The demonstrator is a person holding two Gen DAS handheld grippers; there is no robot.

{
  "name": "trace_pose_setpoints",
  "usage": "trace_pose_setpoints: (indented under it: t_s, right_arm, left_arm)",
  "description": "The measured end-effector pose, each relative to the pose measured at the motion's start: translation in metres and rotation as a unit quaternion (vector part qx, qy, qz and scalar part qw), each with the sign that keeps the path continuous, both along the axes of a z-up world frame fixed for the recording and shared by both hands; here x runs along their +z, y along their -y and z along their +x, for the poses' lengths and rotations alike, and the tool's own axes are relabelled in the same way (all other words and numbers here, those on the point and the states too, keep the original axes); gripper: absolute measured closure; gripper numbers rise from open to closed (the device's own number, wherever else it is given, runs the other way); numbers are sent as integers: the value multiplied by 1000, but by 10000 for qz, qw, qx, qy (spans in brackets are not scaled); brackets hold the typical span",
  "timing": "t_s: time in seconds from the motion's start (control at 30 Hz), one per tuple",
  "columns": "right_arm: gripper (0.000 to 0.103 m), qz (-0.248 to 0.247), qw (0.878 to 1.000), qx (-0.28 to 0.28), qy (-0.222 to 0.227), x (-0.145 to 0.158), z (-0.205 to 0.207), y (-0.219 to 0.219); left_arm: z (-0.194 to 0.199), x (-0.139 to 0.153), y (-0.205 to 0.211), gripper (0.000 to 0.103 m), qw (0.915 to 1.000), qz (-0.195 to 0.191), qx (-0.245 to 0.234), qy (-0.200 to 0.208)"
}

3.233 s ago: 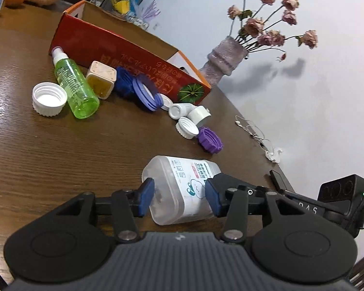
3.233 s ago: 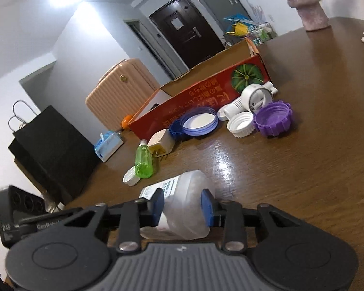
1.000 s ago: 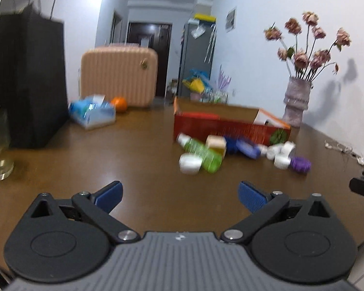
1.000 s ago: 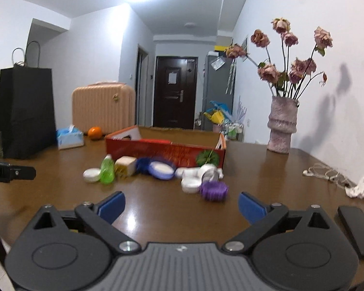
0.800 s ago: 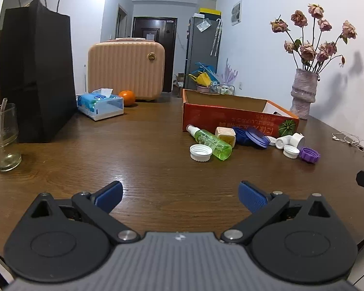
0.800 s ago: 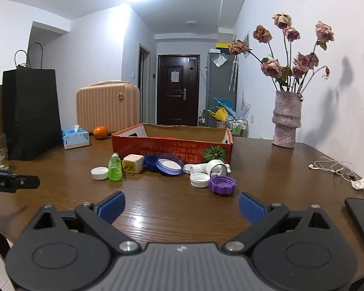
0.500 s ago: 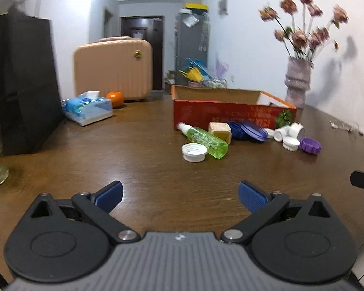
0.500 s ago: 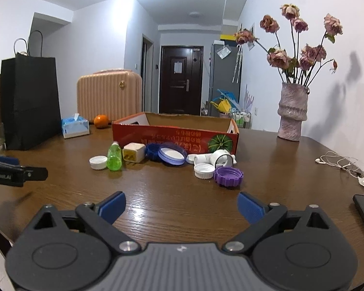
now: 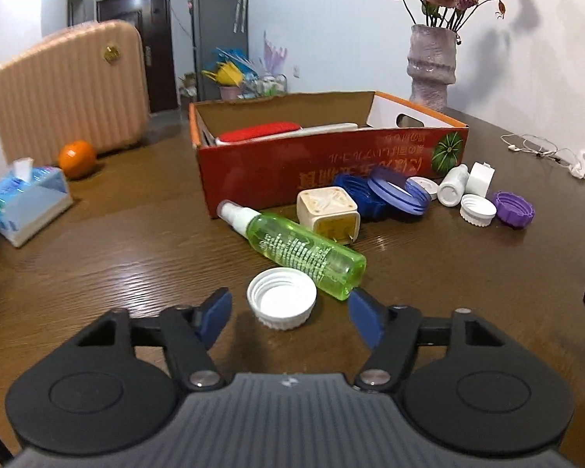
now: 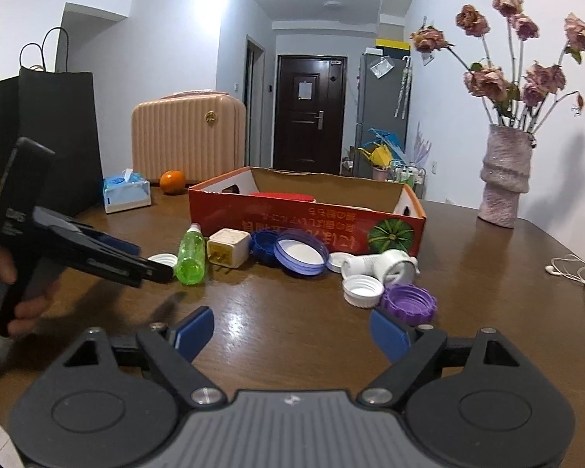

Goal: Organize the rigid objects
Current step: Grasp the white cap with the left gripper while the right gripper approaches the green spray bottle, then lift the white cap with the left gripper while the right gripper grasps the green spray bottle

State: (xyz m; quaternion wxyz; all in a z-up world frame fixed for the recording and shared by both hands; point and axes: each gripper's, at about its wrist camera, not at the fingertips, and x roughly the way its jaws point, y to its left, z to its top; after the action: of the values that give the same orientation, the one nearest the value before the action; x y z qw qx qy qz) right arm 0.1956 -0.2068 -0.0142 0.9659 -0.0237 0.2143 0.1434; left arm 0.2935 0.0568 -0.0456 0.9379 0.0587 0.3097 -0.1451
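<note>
My left gripper (image 9: 288,314) is open, its fingers on either side of a white cap (image 9: 281,297) on the wooden table (image 9: 117,257). A green spray bottle (image 9: 296,249) lies just beyond, with a cream cube (image 9: 327,214), blue lids (image 9: 396,195), white caps (image 9: 476,210) and a purple cap (image 9: 513,209) before a red cardboard box (image 9: 331,163). My right gripper (image 10: 290,333) is open and empty, low over the table, short of the purple cap (image 10: 408,304). The left gripper also shows in the right wrist view (image 10: 152,269), at the green bottle (image 10: 191,259).
A vase of dried roses (image 10: 505,183) stands at the back right. A tissue box (image 9: 23,201), an orange (image 9: 76,158), a pink suitcase (image 9: 70,85) and a black bag (image 10: 46,132) are at the left. Earphones (image 9: 542,152) lie at the right edge.
Both grippers let go of the clear bottle, opened and pulled back. The left gripper has since moved forward and down to the white cap. The right gripper moved slightly closer to the caps.
</note>
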Motion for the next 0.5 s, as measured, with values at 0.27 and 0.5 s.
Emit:
trace_pose_setpoints:
  t_s: [0.27,0.5]
  right_arm:
    - [28,-252,9970,663,-304,1,43,-49]
    - [50,-746,9849,1559,-109,7,105,-128]
  left_arm:
    - [-13,-2,-36,62,9974,-648,275,143]
    - [-40,1,-86,62,9873,-906,1281,264]
